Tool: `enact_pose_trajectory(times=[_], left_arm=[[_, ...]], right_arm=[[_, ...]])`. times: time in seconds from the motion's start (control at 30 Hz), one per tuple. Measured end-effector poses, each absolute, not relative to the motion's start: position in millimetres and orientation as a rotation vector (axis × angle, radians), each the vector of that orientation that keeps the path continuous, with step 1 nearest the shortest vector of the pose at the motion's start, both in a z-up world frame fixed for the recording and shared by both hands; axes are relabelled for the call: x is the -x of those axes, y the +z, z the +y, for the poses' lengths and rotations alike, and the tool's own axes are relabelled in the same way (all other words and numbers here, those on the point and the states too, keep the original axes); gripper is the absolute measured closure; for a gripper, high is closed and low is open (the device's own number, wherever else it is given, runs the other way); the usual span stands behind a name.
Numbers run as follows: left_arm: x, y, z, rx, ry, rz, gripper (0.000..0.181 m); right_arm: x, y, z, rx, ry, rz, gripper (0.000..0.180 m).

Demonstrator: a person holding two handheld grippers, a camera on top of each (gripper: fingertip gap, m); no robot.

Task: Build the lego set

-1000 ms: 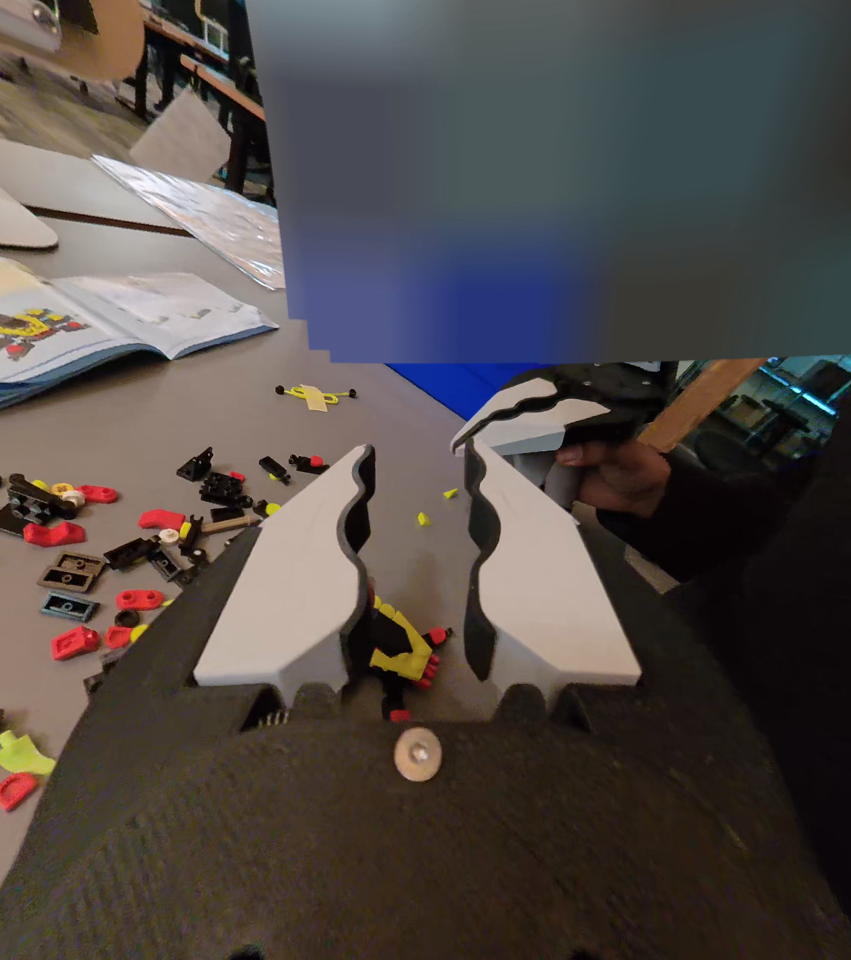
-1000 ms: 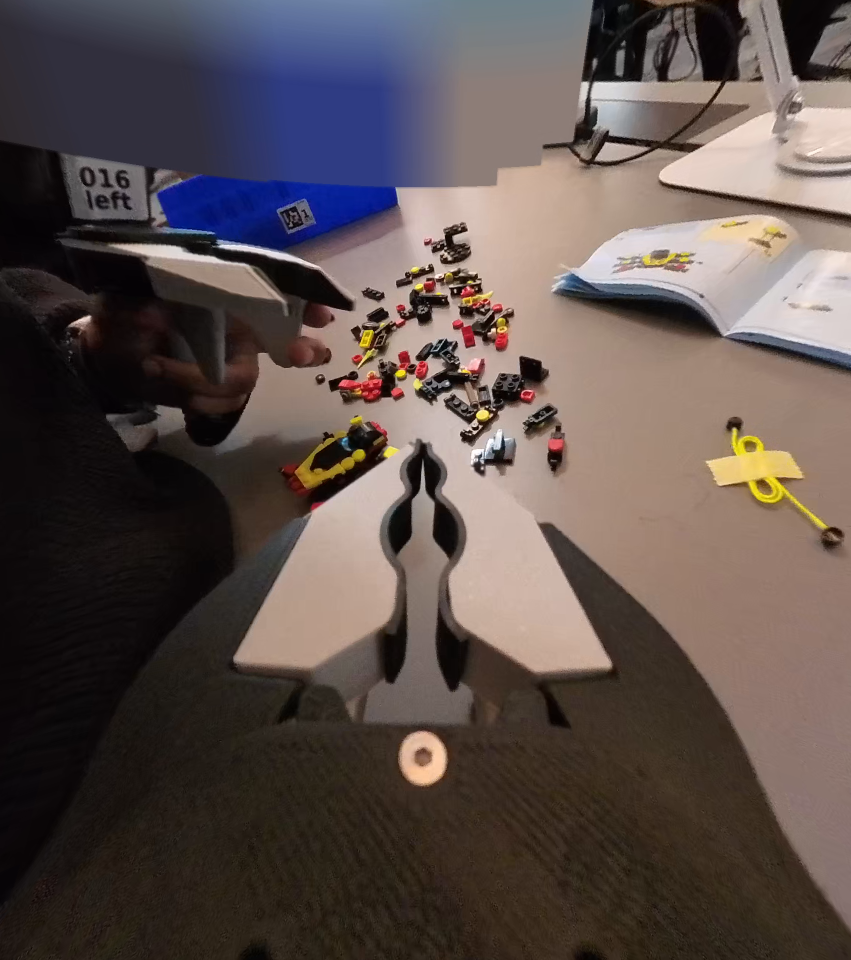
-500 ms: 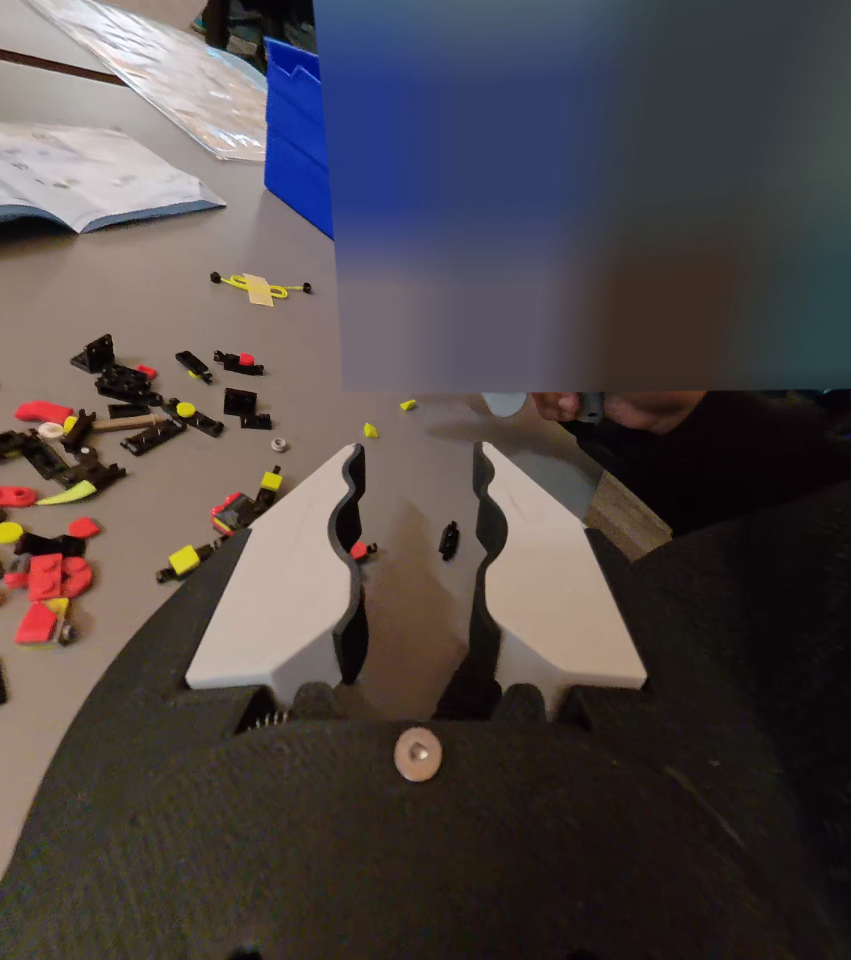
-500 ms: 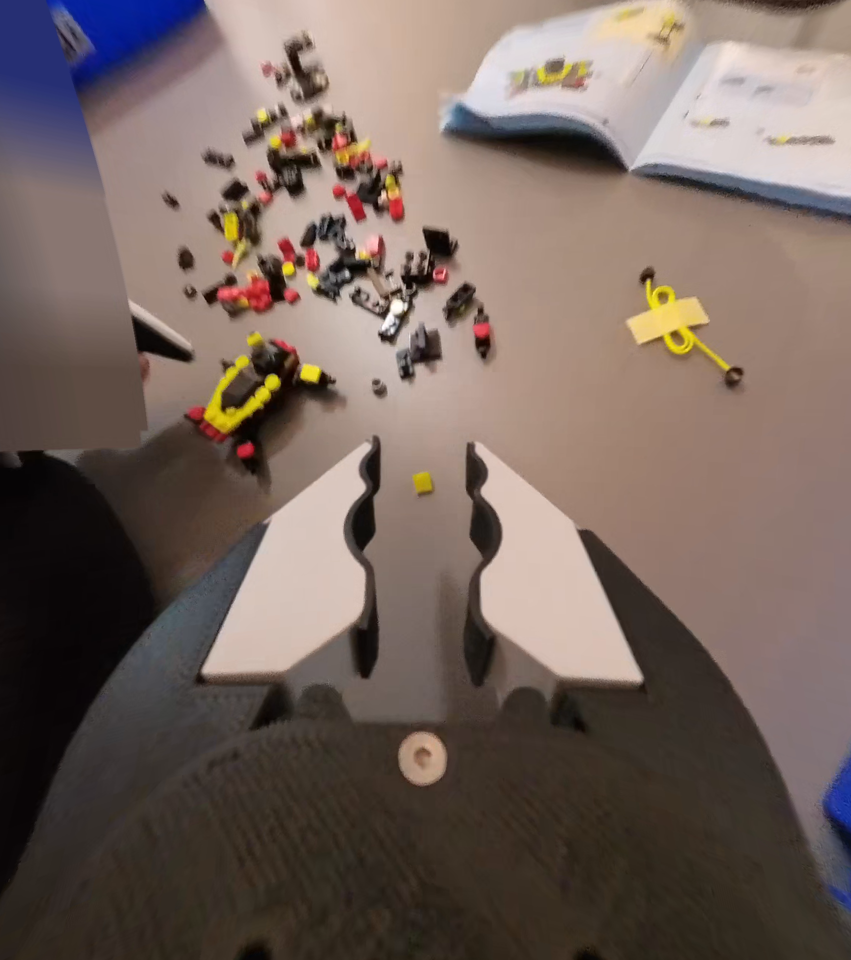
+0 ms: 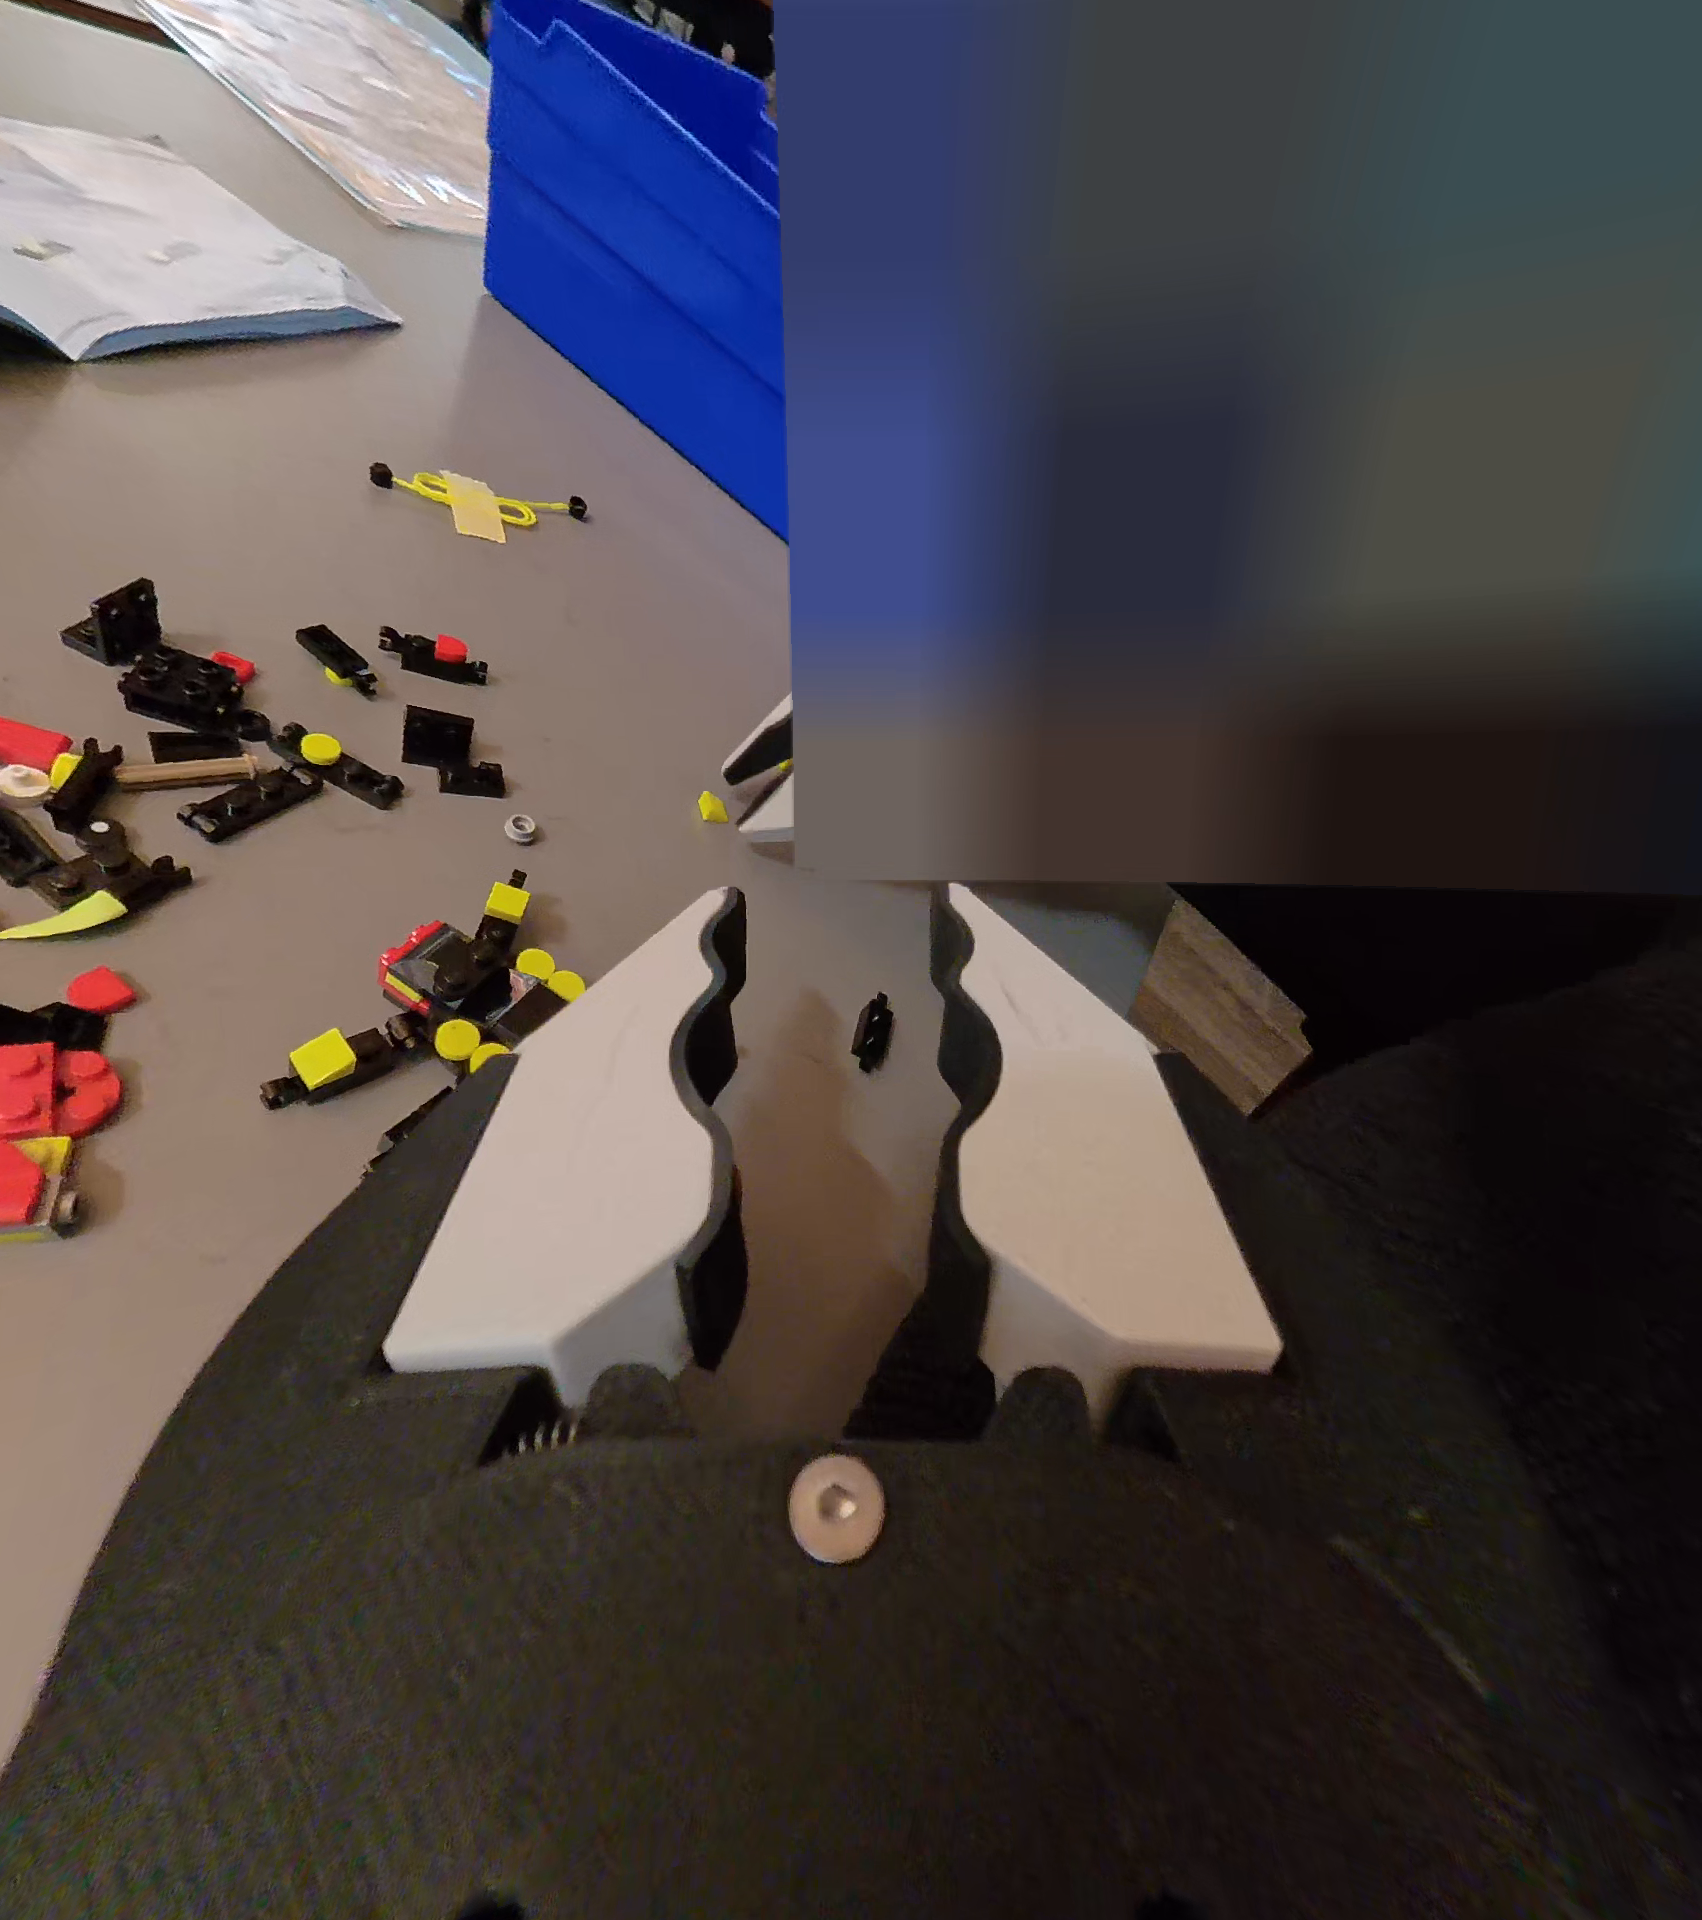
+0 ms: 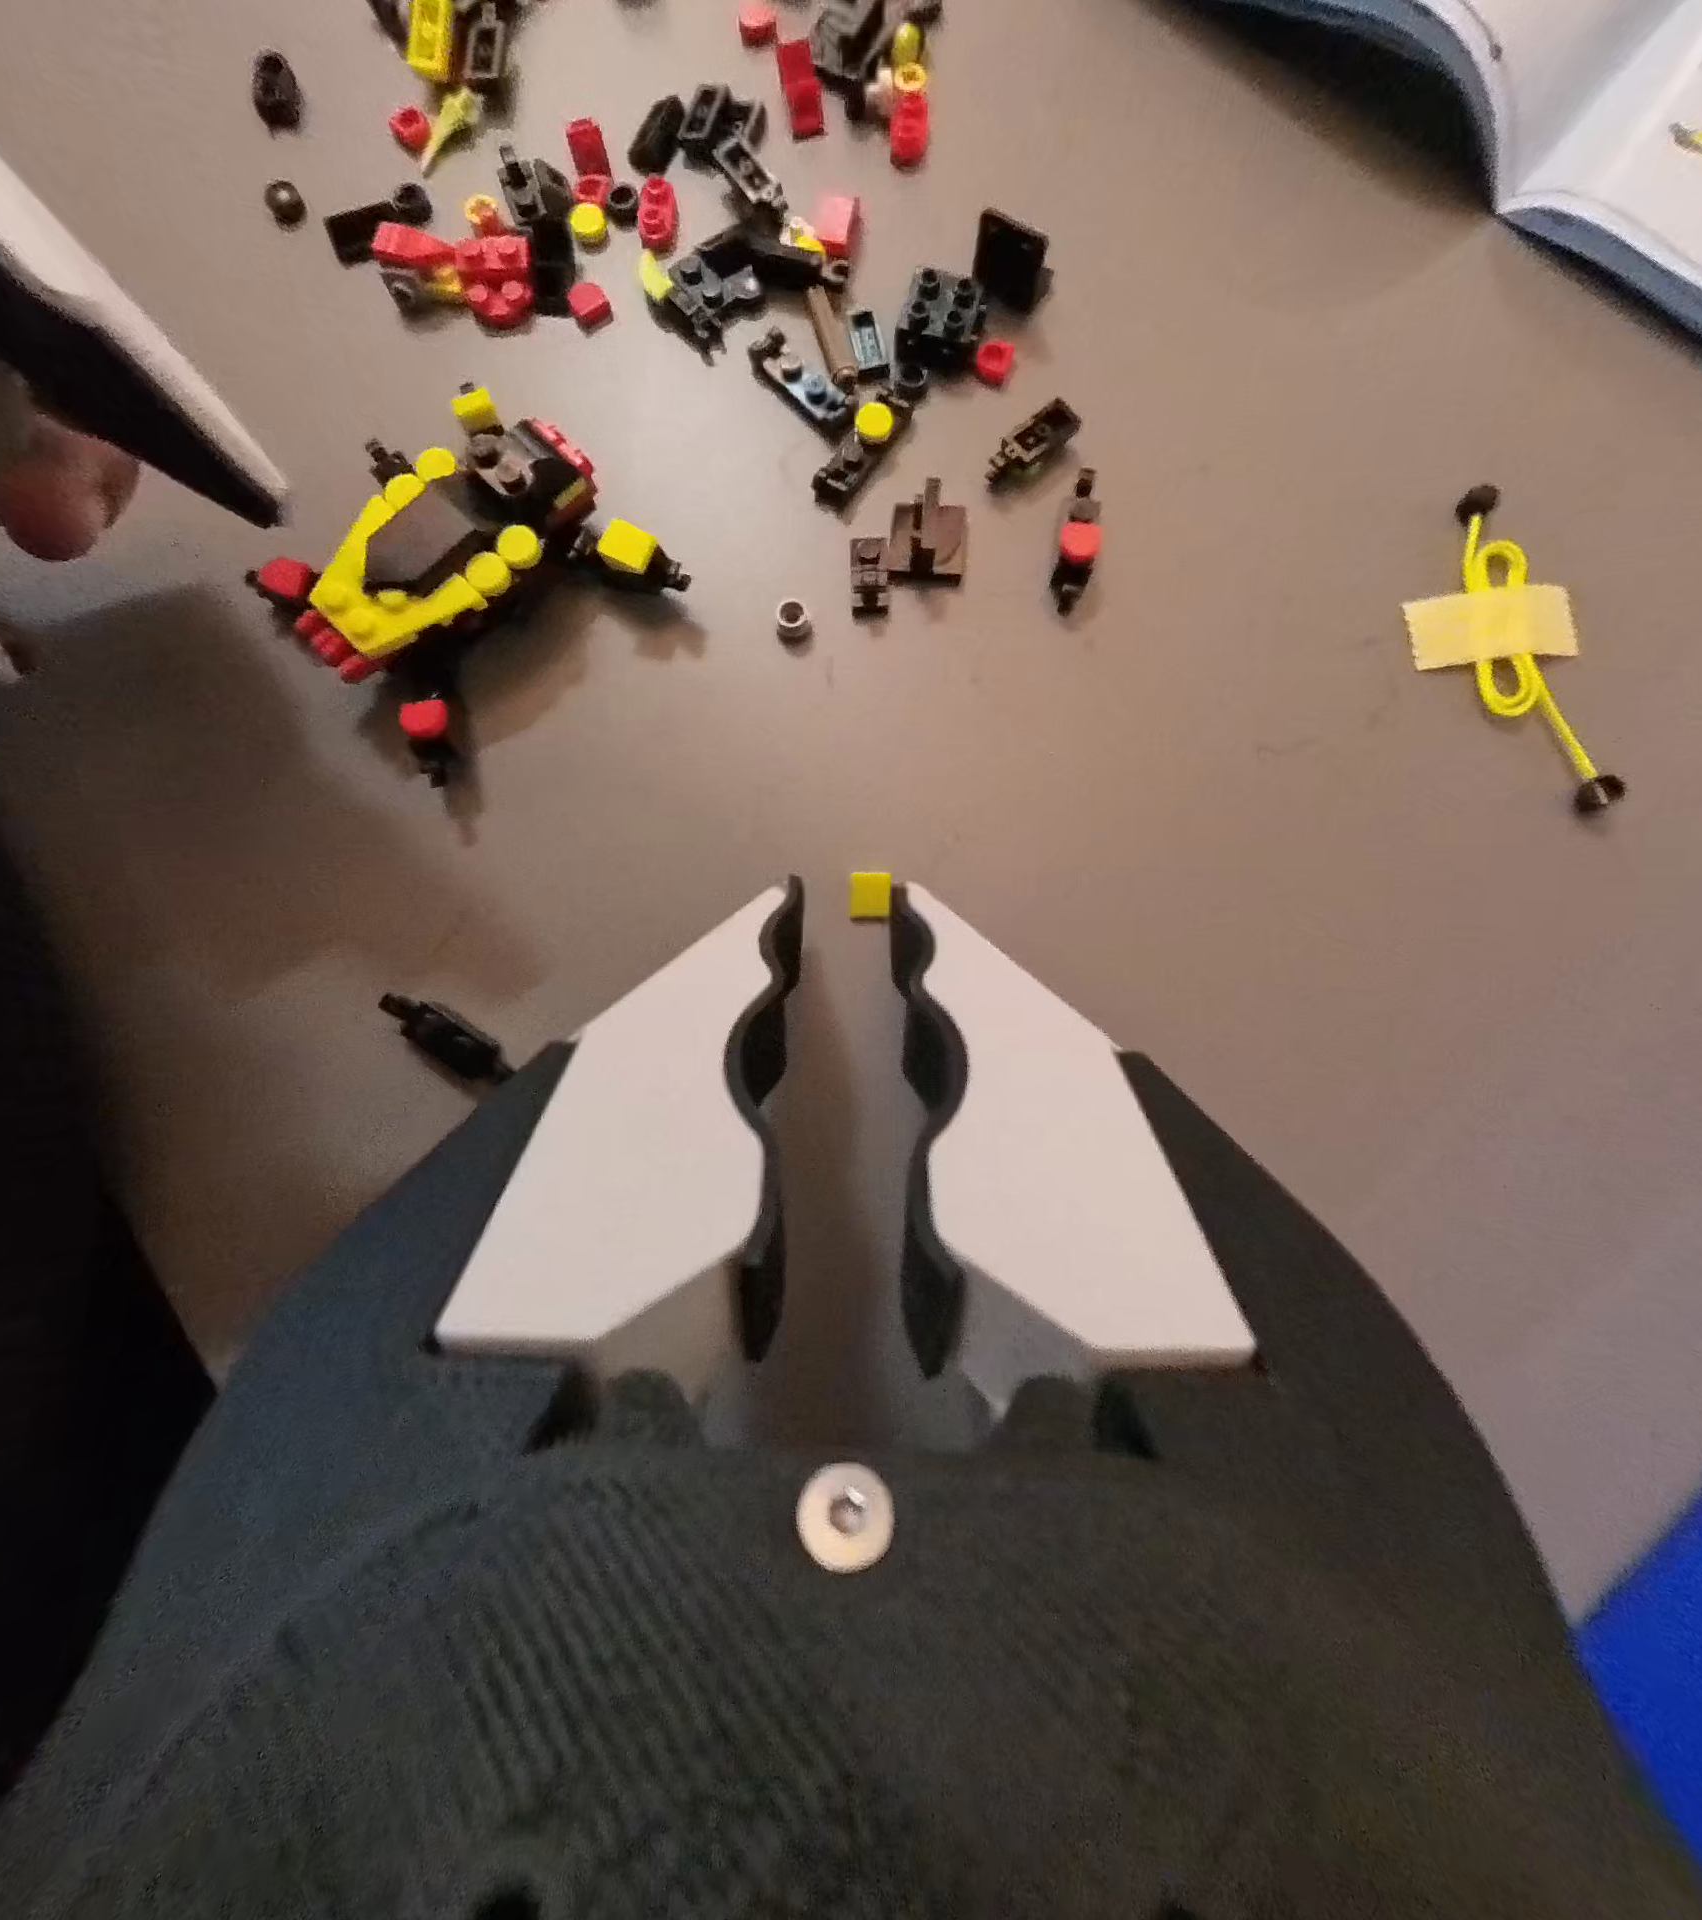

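Right gripper [image 6: 845,902] hangs low over the grey table [image 6: 1242,935], jaws parted, a tiny yellow square tile [image 6: 869,895] lying between its tips. Left gripper [image 5: 836,914] is spread wide and empty above a small black piece [image 5: 871,1031]. The half-built yellow, black and red lego model [image 6: 442,566] sits near the loose bricks [image 6: 722,239]. The blue plastic bin [image 5: 634,249] stands beyond; its contents can't be seen.

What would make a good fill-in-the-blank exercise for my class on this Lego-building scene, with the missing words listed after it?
1. The small tile lying between the right gripper fingertips is coloured ____.
2. The left gripper has its jaws ____, with a small black piece on the table between its fingers.
3. The storage bin beside the open instruction booklet is coloured ____.
4. The yellow cord is held in a loop by a strip of ____.

Missing words: yellow; open; blue; tape
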State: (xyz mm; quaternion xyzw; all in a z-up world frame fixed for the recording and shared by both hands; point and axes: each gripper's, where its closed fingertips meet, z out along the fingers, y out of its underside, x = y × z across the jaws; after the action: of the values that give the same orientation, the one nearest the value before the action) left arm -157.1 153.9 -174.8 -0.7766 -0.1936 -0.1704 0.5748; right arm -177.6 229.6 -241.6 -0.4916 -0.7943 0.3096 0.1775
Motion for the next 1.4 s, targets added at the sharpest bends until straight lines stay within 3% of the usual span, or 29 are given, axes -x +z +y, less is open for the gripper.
enact_pose_trajectory(times=[0.17,0.47,0.83,1.1,1.23,1.4], left_arm=[[144,-184,156,1.9,-0.434,-0.391,0.144],[124,-204,159,2.04,-0.45,-0.302,0.142],[118,-211,159,2.075,-0.46,-0.307,0.144],[117,-212,160,2.076,-0.468,-0.305,0.145],[117,-213,160,2.076,-0.481,-0.312,0.145],[118,-212,160,2.073,-0.483,-0.317,0.145]], right_arm=[[182,-243,238,1.358,0.951,-2.302,0.158],[185,-249,230,1.323,1.091,-2.412,0.18],[177,-238,213,1.189,1.068,-2.444,0.161],[176,-243,205,1.178,0.998,-2.451,0.162],[174,-249,206,1.147,0.939,-2.469,0.173],[171,-248,210,1.109,0.92,-2.479,0.171]])
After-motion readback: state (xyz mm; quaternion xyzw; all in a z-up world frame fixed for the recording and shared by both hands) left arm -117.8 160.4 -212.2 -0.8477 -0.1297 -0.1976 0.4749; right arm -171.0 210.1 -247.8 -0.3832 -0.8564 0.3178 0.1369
